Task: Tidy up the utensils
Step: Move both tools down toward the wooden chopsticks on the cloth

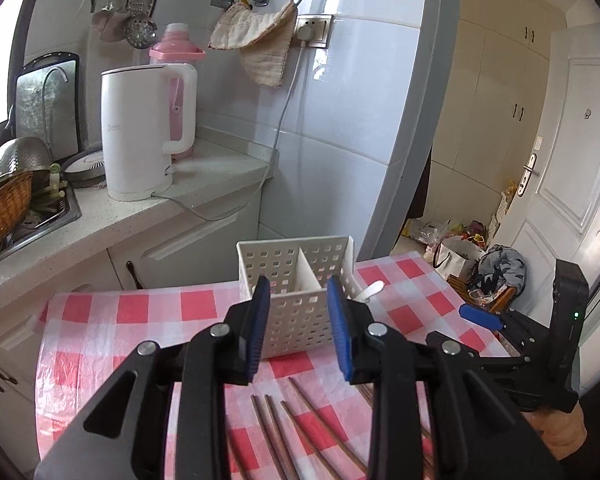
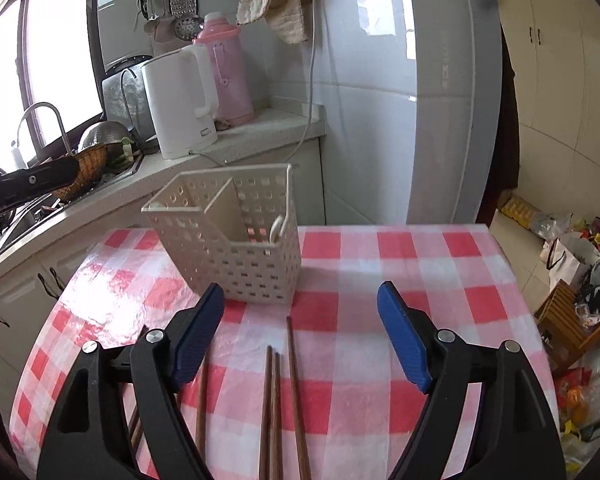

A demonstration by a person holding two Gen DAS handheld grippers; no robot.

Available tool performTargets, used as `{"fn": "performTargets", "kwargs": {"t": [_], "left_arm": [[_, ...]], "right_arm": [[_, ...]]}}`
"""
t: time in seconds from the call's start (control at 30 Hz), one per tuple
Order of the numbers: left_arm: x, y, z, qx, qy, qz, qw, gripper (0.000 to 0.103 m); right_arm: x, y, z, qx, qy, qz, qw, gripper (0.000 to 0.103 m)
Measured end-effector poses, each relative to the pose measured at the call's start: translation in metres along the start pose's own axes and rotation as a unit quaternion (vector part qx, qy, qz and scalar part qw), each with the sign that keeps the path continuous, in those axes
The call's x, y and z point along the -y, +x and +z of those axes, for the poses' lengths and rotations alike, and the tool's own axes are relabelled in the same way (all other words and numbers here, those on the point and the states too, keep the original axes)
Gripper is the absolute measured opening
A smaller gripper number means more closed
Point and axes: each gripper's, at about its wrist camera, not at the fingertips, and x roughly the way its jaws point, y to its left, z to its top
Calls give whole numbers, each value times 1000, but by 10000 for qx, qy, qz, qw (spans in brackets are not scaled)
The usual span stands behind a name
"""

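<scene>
With both the left tool (image 1: 299, 328) and the right tool (image 2: 300, 336) spread apart and empty above the table (image 2: 380, 280), the chopsticks (image 2: 274, 408) lying just before the white basket (image 2: 236, 264) want one pinched mid-length, lifted level, then tipped into a compartment.

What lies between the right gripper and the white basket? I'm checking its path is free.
Only bare red-and-white checked tablecloth and the far tips of the brown wooden chopsticks separate the right gripper from the white perforated plastic basket, seen in the right wrist view.
</scene>
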Motion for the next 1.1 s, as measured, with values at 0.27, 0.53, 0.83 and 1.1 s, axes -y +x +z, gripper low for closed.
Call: {"fn": "performTargets", "kwargs": {"t": [0.27,0.53,0.83,1.1], "left_arm": [[-36,-45,-85,-103,-496,394,9979,39],[-52,-32,-161,-774,-757,410,9933,38],[-48,24,-185,-1442,-586,604,9860,38],[-48,47,-179,-1594,-435,730,9835,38]], "right_arm": [[23,-6,-79,-595,531,-47,9968,80],[27,-10,-111,-868,286,-308,9953,84],[15,12,-105,-1107,-447,-406,9920,84],[6,57,-81,-1389,-810,-510,9857,84]]}}
